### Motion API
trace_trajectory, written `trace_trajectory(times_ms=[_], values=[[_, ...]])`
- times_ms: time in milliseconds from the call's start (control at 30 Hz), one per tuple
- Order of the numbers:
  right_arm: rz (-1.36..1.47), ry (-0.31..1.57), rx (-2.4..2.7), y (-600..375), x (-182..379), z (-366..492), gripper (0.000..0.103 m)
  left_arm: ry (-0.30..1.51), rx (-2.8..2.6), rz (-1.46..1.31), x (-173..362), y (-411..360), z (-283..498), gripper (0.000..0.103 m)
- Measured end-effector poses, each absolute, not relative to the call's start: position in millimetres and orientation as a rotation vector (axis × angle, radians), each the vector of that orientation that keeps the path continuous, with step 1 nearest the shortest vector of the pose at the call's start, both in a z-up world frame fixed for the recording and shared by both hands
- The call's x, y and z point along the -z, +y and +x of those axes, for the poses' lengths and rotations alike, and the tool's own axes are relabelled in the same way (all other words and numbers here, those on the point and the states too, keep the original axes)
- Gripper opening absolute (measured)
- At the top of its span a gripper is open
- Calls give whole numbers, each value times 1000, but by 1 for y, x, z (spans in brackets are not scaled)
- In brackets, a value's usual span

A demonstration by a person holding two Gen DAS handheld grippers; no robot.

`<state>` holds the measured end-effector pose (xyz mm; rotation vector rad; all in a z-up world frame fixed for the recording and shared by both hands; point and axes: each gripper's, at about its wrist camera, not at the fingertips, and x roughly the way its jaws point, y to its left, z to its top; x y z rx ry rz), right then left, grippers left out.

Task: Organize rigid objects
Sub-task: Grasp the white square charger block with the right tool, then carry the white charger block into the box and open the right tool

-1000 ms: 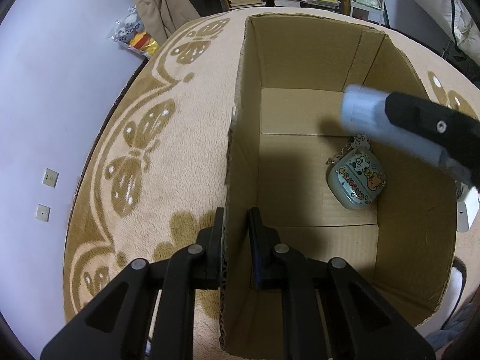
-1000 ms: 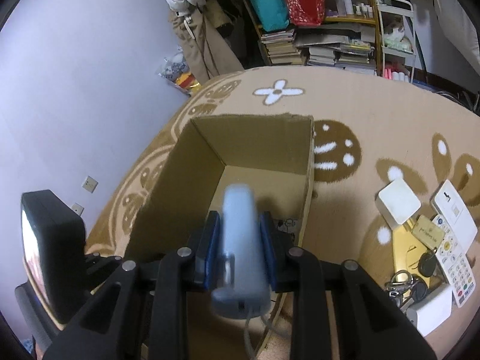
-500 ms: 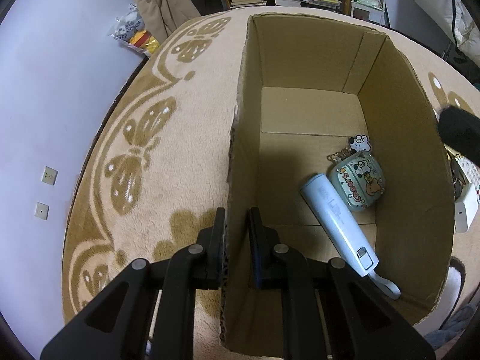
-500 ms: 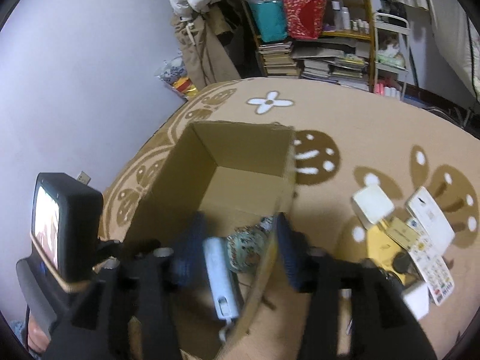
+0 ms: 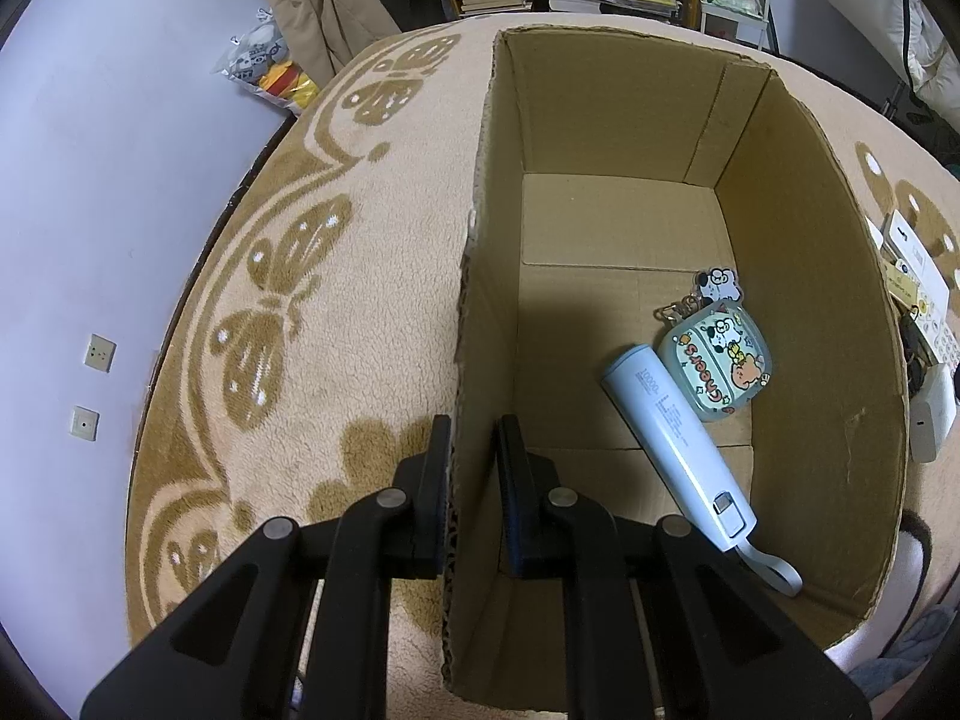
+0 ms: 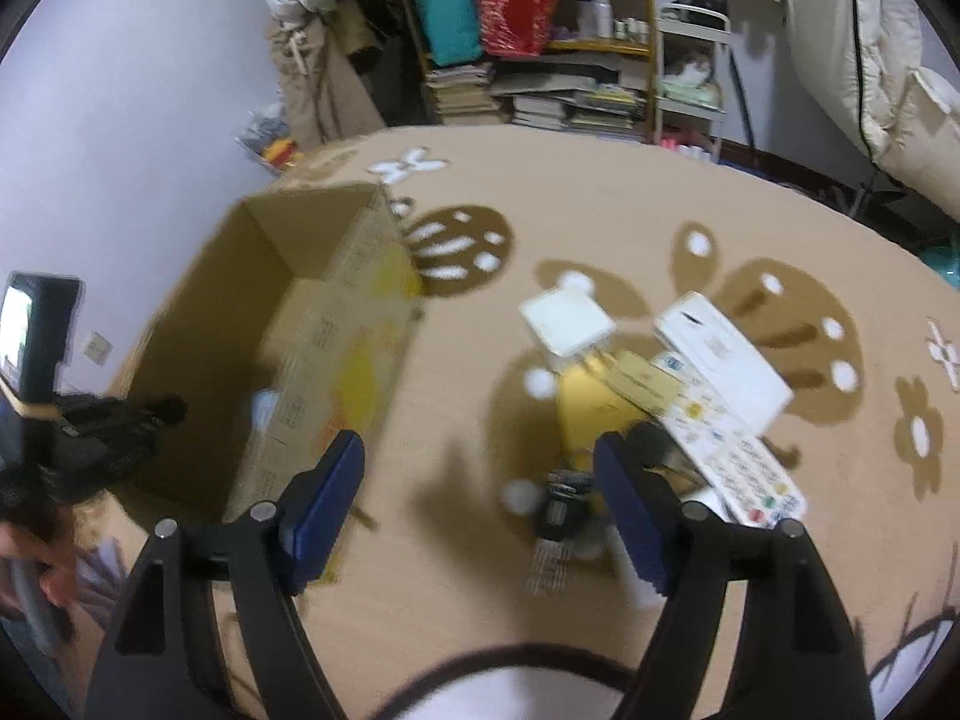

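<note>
An open cardboard box [image 5: 798, 228] stands on the carpet. My left gripper [image 5: 474, 462] is shut on its left wall, one finger inside and one outside. On the box floor lie a pale blue power bank [image 5: 672, 426] with a wrist strap and a mint cartoon pouch [image 5: 717, 366] with key charms. My right gripper [image 6: 480, 504] is open and holds nothing, above the carpet to the right of the box [image 6: 312, 324]. Ahead of it lies a pile: a white square box [image 6: 567, 324], a white flat box [image 6: 720, 354], a yellow card [image 6: 645, 381], a sticker sheet [image 6: 738, 468] and dark keys [image 6: 564, 510].
The beige carpet [image 5: 300, 312] with brown butterfly patterns ends at a lilac wall [image 5: 90, 180] on the left. Shelves of books and bags [image 6: 540, 60] stand at the back. A person's hand [image 6: 36, 558] and the left gripper's screen [image 6: 36, 330] show at the far left.
My right gripper opened and let the power bank drop into the box, then swung out to the right over the pile on the carpet. The left gripper kept its hold on the wall.
</note>
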<state>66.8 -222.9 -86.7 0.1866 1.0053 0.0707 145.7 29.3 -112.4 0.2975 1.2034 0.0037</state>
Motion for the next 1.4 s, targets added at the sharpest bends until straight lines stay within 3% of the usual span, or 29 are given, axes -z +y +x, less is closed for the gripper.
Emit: trace_trajectory(times_ms=[567, 1400], values=[[245, 1126, 101, -286, 152, 44, 83, 1203, -3, 302, 112, 30, 146, 14], [289, 1140, 165, -298, 181, 46, 79, 1208, 1, 298, 110, 30, 145, 15]])
